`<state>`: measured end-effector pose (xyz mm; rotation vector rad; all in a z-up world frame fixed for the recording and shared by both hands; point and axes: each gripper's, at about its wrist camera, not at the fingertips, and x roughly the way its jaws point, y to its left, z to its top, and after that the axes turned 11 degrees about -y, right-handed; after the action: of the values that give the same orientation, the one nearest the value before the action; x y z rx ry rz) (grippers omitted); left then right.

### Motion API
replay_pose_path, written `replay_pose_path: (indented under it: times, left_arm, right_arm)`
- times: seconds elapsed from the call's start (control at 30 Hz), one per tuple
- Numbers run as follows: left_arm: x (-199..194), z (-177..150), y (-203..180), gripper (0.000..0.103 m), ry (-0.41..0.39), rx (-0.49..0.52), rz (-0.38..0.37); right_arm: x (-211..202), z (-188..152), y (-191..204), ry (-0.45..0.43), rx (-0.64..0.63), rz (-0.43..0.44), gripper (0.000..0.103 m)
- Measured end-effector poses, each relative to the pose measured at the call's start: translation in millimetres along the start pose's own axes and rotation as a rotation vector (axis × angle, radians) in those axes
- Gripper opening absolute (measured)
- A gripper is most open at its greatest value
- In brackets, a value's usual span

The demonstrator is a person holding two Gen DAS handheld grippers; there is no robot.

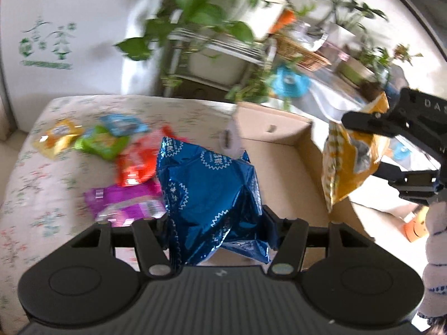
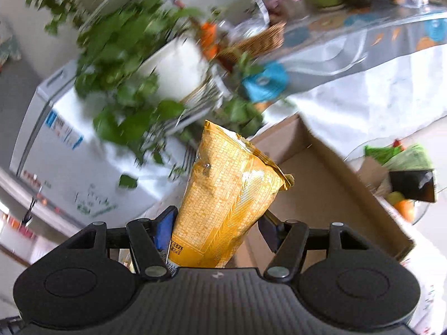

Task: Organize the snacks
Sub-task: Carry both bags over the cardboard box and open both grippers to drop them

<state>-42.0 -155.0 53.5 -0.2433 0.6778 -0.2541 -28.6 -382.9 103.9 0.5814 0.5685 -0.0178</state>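
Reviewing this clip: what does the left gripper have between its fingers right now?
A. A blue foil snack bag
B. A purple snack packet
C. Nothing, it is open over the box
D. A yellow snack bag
A. In the left wrist view the left gripper is closed on the blue foil snack bag, while the yellow snack bag is held by the right gripper above the cardboard box.

The right gripper (image 2: 216,227) clamps a crinkled yellow foil snack bag (image 2: 229,195) above an open brown cardboard box (image 2: 335,178).
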Motion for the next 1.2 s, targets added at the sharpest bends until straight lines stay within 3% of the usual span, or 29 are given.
replay_pose_path:
  times: [0.3, 0.57, 0.73, 0.8, 0.83, 0.9, 1.2]
  left_arm:
    - [31, -4, -56, 0.059, 0.033, 0.018, -0.082]
    - [59, -14, -80, 0.059, 0.087, 0.057, -0.075]
    - [64, -17, -85, 0.072, 0.093, 0.095, -0.056]
    - [61, -17, -88, 0.088, 0.085, 0.106, -0.059]
    - [59, -16, -87, 0.09, 0.086, 0.109, -0.056]
    - [55, -12, -85, 0.092, 0.08, 0.106, -0.071]
    - [39, 1, -53, 0.099, 0.061, 0.081, -0.083]
  right_arm:
    - [-8, 20, -36, -0.061, 0.097, -0.091, 0.069]
    - [0, 21, -42, -0.056, 0.105, -0.147, 0.069]
    - [2, 21, -50, -0.048, 0.145, -0.193, 0.075]
    - [1, 22, -53, -0.05, 0.167, -0.186, 0.079]
    - [0, 22, -54, -0.055, 0.177, -0.179, 0.08]
    - [-2, 23, -54, -0.065, 0.186, -0.174, 0.086]
    - [1, 22, -41, -0.067, 0.146, -0.113, 0.091]
